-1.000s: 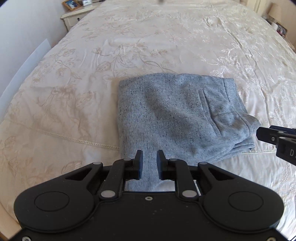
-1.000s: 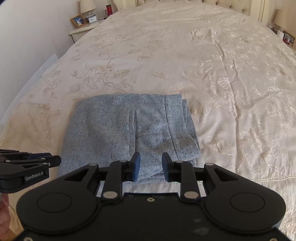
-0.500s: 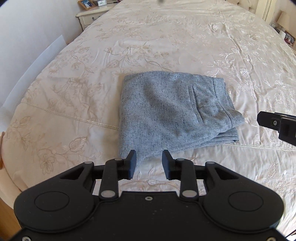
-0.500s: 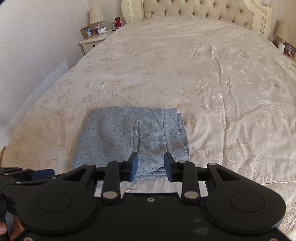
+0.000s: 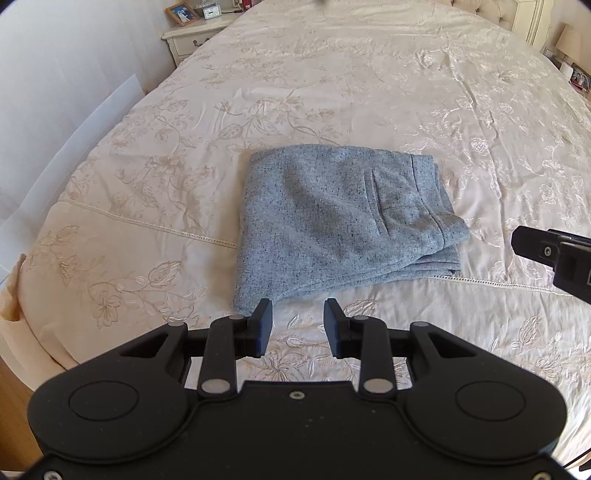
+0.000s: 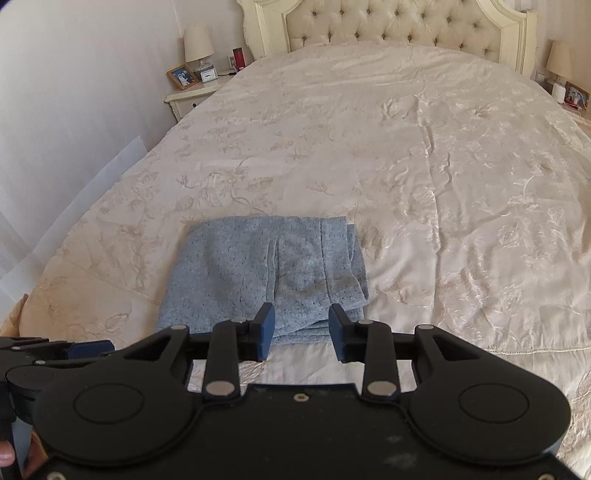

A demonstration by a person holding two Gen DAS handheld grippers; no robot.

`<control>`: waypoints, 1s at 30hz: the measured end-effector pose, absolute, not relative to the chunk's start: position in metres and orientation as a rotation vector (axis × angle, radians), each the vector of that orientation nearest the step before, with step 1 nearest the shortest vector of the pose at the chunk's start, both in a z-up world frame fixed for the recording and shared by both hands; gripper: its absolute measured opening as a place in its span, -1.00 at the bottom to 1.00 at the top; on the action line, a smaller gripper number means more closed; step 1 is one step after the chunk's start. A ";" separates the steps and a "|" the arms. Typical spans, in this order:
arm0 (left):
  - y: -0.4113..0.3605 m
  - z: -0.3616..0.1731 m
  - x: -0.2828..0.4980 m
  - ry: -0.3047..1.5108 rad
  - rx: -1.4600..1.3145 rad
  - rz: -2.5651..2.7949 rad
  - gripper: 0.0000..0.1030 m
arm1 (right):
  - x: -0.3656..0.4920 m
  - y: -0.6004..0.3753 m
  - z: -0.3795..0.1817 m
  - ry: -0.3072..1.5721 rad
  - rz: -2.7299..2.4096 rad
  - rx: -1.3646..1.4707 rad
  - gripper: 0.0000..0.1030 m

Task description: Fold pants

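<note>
My left hand-held gripper hangs above the bedspread, fingers spread, nothing between them, just short of the near edge of the pants. My right hand-held gripper is likewise spread and empty; from its own camera the fingertips overlap the pants' near edge, contact unclear. In the left view its tip pokes in right of the pants, apart from them. The pants are grey-blue, folded into a compact stack, seams and a pocket welt on top, layered edges at the right corner, lying flat near the foot of the bed. Beyond the pants: tufted headboard; far left of them, nightstand with lamp and photo frame
</note>
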State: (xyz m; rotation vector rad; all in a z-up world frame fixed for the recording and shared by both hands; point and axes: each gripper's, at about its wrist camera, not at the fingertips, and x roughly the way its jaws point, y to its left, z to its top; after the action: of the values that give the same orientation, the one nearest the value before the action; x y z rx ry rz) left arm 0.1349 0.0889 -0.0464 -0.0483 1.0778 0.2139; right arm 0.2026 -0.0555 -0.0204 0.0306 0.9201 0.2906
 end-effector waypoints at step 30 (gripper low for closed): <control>0.098 -0.039 0.127 1.049 -0.061 0.259 -0.20 | 0.190 -0.041 -0.009 0.888 0.316 -0.019 -0.32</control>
State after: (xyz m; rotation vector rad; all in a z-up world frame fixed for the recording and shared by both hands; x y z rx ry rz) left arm 0.1266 0.0976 -0.0387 -0.0614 1.0490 0.2589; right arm 0.1905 -0.0405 -0.0088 -0.0194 0.8879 0.3156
